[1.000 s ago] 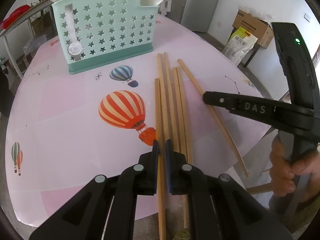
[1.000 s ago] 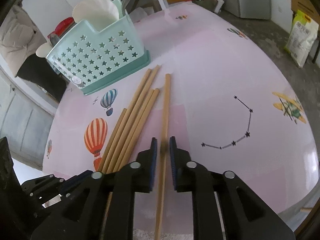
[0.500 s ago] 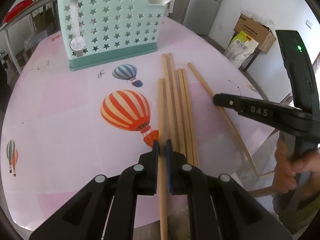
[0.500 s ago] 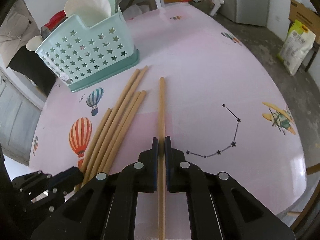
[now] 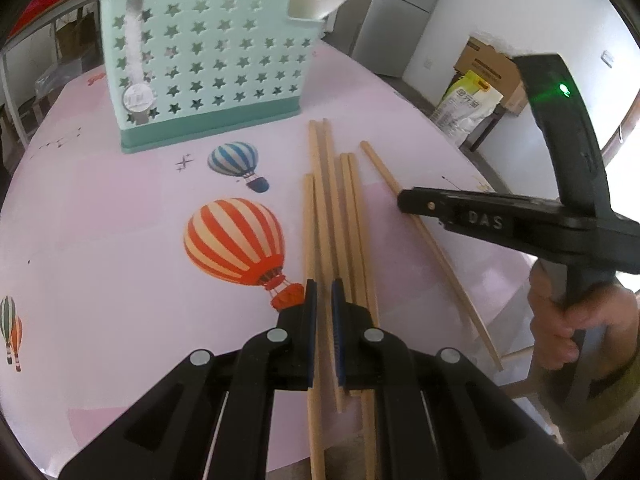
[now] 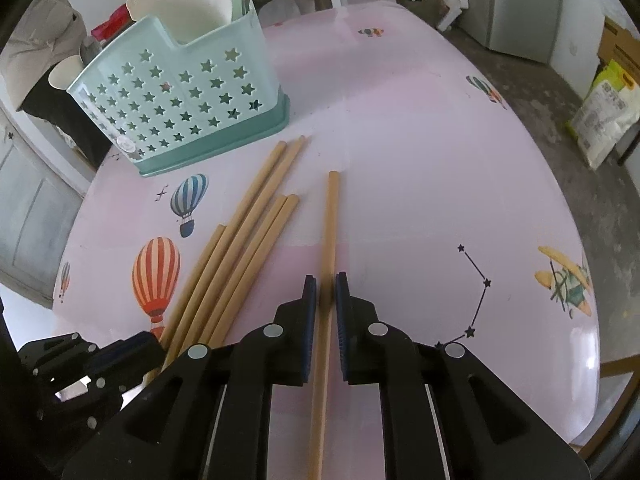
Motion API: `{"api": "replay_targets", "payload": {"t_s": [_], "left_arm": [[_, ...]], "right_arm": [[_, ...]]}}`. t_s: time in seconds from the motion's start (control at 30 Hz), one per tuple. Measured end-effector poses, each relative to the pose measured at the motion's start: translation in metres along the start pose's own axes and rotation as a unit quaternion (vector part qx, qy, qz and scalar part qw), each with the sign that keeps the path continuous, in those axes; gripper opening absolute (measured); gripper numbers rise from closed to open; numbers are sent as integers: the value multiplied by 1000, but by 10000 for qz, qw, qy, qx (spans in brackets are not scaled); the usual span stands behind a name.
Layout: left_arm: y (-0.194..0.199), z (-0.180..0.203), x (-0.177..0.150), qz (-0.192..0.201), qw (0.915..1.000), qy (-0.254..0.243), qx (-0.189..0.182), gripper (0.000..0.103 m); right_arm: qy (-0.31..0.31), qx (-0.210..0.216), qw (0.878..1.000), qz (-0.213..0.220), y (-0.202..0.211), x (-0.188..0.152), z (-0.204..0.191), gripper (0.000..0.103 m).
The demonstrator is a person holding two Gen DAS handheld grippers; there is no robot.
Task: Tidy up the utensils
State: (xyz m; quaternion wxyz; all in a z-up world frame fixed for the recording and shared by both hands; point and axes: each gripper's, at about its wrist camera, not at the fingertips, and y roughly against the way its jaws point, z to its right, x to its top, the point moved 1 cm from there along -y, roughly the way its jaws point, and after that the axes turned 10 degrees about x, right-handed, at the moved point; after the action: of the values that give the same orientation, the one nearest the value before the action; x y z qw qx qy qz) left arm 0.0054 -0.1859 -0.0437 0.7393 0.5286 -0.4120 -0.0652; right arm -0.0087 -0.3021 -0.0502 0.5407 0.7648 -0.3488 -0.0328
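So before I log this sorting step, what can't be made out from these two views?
- Holder interior: both views, its star-punched wall hides what stands inside besides the white piece.
- Lone chopstick near end: right wrist view, cut off by the bottom edge.
- Left-held chopstick near end: left wrist view, likewise cut off.

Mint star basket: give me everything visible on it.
The mint utensil basket looks like plastic, its walls pierced with rows of star cutouts above a darker teal base, its rim stepped. A round label hangs on a strip down one wall. It stands upright on the pink table, beyond the chopsticks, untouched by either gripper. White paper plates poke out.
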Motion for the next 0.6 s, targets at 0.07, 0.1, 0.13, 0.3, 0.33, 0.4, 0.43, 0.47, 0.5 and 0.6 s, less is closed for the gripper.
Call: {"api": "replay_targets", "payload": {"t_s": [0.07, 0.1, 0.13, 0.3, 0.33, 0.4, 0.43, 0.47, 0.5, 0.6], "left_arm": [[1, 5, 0, 8, 9999, -132, 7, 7], [0, 8, -1, -29, 9999, -165, -2, 7], [-1, 10, -2, -61, 9998, -193, 3, 7], [-3, 18, -1, 17, 9991, -364, 238, 7], [-4, 17, 0, 18, 9990, -352, 271, 7], [-7, 13, 2, -26, 9991, -292, 317, 7], [-8, 11, 2, -39, 9993, -242, 282, 7], [-10, 9, 4, -67, 9994, -187, 272, 7], [-10, 7, 4, -61, 9995, -170, 277, 7], [-11, 3, 7, -74, 9995, -142, 254, 7]], "right_arm": [[-8, -4, 10000, 21, 1, -1, 0, 7], [-27, 18, 10000, 35, 1, -2, 0, 7], [-39, 30, 10000, 47, 1, -2, 1, 7], [-139, 140, 9997, 111, 1, -1, 5, 6], [-146, 160, 9997, 120, 1, -1, 6, 6], [-181, 223, 9995, 137, 2, -1, 9, 5], [-220, 274, 9993, 153, 2, -1, 11, 5], [-251, 314, 9991, 166, 3, -1, 13, 5], [-267, 336, 9989, 175, 2, 0, 14, 5], [-313, 421, 9984, 213, 2, 0, 16, 5]]}}
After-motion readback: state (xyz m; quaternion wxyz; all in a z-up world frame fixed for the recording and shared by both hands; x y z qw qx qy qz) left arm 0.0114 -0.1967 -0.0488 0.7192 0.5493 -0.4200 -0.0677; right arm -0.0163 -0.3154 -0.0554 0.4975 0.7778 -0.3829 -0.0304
